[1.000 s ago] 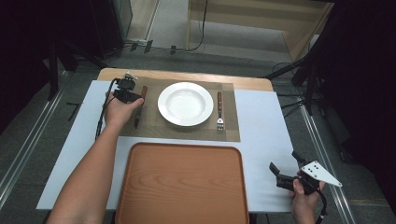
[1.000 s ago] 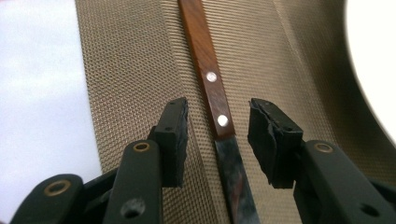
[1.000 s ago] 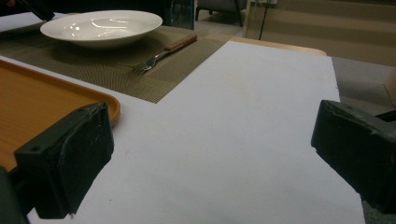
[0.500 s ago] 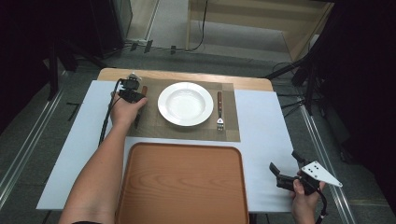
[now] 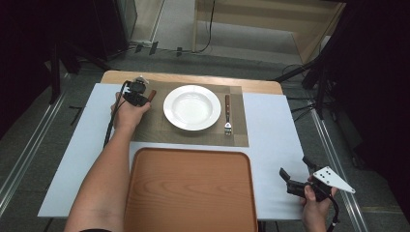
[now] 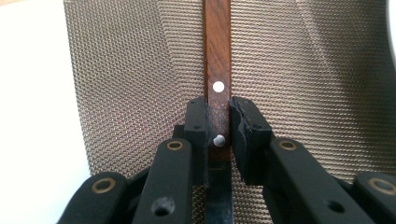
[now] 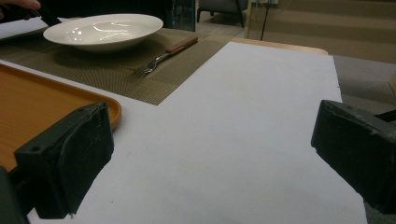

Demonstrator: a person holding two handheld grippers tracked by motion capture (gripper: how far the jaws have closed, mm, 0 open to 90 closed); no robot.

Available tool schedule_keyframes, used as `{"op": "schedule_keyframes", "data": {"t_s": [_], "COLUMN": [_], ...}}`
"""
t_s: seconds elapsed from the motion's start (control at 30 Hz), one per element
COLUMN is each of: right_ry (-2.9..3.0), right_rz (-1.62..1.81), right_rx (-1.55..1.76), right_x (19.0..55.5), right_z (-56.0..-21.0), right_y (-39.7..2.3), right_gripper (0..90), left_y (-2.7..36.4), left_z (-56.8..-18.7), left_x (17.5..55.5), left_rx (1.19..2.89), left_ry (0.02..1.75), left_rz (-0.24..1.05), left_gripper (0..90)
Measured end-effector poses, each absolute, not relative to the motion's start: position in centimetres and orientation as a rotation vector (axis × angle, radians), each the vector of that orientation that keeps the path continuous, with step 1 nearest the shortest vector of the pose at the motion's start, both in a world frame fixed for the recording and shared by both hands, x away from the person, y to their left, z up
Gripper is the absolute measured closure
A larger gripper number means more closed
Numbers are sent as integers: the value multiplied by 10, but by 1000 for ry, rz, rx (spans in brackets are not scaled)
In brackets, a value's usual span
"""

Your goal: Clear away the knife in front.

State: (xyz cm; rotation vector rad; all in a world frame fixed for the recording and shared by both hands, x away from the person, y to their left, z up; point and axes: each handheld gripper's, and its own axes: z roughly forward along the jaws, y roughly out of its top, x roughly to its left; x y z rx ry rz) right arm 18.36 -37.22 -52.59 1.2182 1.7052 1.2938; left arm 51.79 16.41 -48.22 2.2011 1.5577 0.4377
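**Left tool clamps down on the knife handle**

Nearest the camera in the high view, the orange tray (image 5: 191, 191) sits at six o'clock on the white worktop (image 5: 275, 125), and down at five o'clock the right tool (image 5: 296, 180) hangs over the worktop's near right corner with its jaws spread wide and nothing between them. In the right gripper view, bare white worktop lies between those two pads.

Moving out, the woven placemat (image 5: 145, 126) carries the white plate (image 5: 192, 107) dead centre. The fork (image 5: 227, 116) lies at three o'clock of the plate, tines toward the tray.

At nine o'clock of the plate, the left tool (image 6: 218, 125) is on the knife (image 6: 217, 56). Its jaws have just been closing, and the left gripper view has both pads pinching the wooden, riveted handle, one on each flank. The knife lies flat on the placemat, just beside the plate's left rim.
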Motion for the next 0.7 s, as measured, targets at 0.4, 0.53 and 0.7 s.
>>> {"op": "schedule_keyframes", "data": {"t_s": [0.4, 0.53, 0.7], "right_ry": [1715, 1722, 1718], "right_rz": [1276, 1268, 1261], "right_rx": [1206, 1204, 1211], "right_x": [184, 185, 185], "right_z": [-526, -526, -526], "right_y": [-370, -369, -369], "right_gripper": [0, 0, 0], "left_y": [164, 166, 168], "left_z": [-482, -482, -482], "left_x": [518, 519, 519], "left_rx": [2236, 2226, 2221], "left_ry": [1527, 1527, 1519], "left_rz": [429, 415, 406], "left_gripper": [758, 758, 754]}}
